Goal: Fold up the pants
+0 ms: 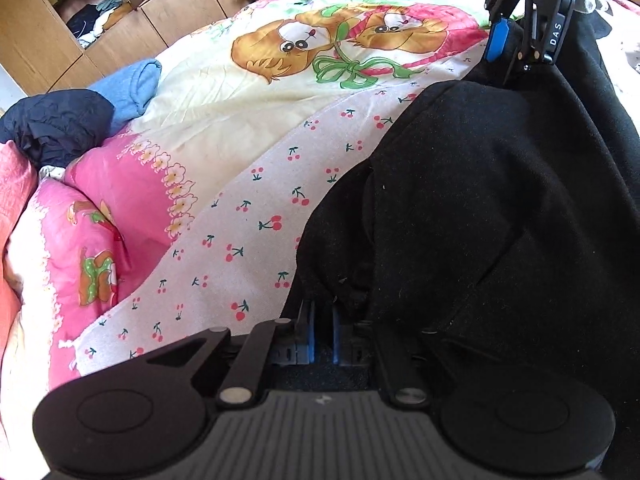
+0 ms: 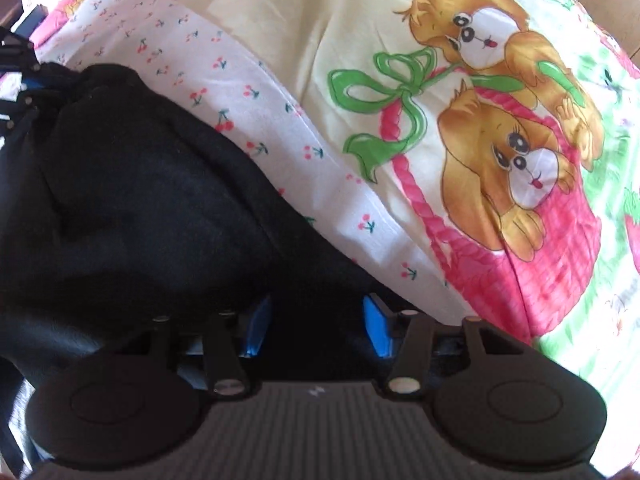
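Black pants (image 1: pixel 480 200) lie bunched on the bed, filling the right half of the left wrist view. My left gripper (image 1: pixel 323 332) sits at their near edge, its blue pads almost together with a pinch of black fabric between them. My right gripper (image 1: pixel 506 56) is at the pants' far edge, pointing down into the cloth. In the right wrist view the pants (image 2: pixel 140 200) fill the left side. There my right gripper (image 2: pixel 316 320) stands open, its blue pads wide apart over black fabric. The left gripper (image 2: pixel 24 84) shows at the far left edge, on the pants' other end.
A bedspread (image 1: pixel 240 92) printed with cartoon dogs and cherries covers the bed. A pink pillow (image 1: pixel 100 240) lies at the left, with a dark blue garment (image 1: pixel 56 124) and a light blue one (image 1: pixel 132 88) beside it. A wooden wardrobe (image 1: pixel 120 12) stands behind.
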A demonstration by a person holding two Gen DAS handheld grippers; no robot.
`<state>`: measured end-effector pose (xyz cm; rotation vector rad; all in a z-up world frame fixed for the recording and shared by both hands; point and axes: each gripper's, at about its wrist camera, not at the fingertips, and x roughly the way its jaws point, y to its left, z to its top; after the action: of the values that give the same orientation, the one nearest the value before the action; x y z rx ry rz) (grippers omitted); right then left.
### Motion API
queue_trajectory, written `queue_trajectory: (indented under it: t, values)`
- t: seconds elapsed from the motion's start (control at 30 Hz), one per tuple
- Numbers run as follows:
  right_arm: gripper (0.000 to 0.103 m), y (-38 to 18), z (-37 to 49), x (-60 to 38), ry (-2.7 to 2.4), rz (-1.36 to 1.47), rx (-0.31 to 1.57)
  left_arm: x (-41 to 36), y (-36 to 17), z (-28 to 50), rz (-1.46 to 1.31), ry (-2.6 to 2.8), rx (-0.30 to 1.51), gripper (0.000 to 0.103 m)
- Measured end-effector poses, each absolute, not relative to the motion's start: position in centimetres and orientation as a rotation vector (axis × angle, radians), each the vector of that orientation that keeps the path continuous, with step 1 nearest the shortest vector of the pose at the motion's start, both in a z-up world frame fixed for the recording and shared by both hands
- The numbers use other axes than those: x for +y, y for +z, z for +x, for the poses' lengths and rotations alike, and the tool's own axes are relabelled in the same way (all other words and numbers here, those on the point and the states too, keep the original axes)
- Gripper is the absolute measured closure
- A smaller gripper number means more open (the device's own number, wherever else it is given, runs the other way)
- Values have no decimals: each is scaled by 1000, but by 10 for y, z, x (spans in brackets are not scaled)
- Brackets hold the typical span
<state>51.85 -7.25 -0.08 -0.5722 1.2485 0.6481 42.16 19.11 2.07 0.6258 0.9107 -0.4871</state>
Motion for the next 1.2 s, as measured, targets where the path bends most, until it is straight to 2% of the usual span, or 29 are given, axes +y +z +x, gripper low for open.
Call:
queue_trajectory:
  t: [0.07,0.13,0.17,0.2,0.23,0.27,0.3,0.4,0.53,0.63,0.73,0.97,1.03,1.1,1.17,1.2]
  values:
    - [38,-7,520,-70,630,-593,1239,192,20,425,619,-491,928,79]
    - [41,-16,521,-66,613,-596,1252,193,18,429,606,-479,940,76]
    - [48,-19,518,-64,605,-605,1238,193,16,430,603,-473,945,76]
    - [67,-20,513,-62,609,-596,1225,192,14,430,608,-462,945,76]
    - [77,-18,508,-62,616,-573,1218,189,13,428,626,-447,939,77]
    - [95,-15,503,-60,604,-568,1201,185,11,424,655,-433,921,79]
    - [100,-11,495,-59,611,-577,1190,181,9,418,683,-424,903,81]
    - [101,9,477,-63,576,-575,1128,175,14,404,699,-396,857,82]
    - [102,61,439,-77,573,-516,992,183,45,382,637,-344,775,82]
    - [102,99,402,-92,595,-459,914,190,73,354,575,-327,712,82]
    - [102,114,356,-102,634,-469,876,184,88,314,570,-380,678,82]
    - [97,78,294,-96,568,-545,837,161,83,255,546,-397,635,82]
    - [89,74,280,-91,591,-581,825,156,88,232,560,-427,643,82]
    - [64,72,265,-81,610,-688,777,154,98,209,567,-454,637,82]
    - [51,69,250,-69,616,-828,675,154,105,187,552,-471,623,82]
    - [50,67,245,-63,614,-861,631,155,107,179,541,-480,621,82]
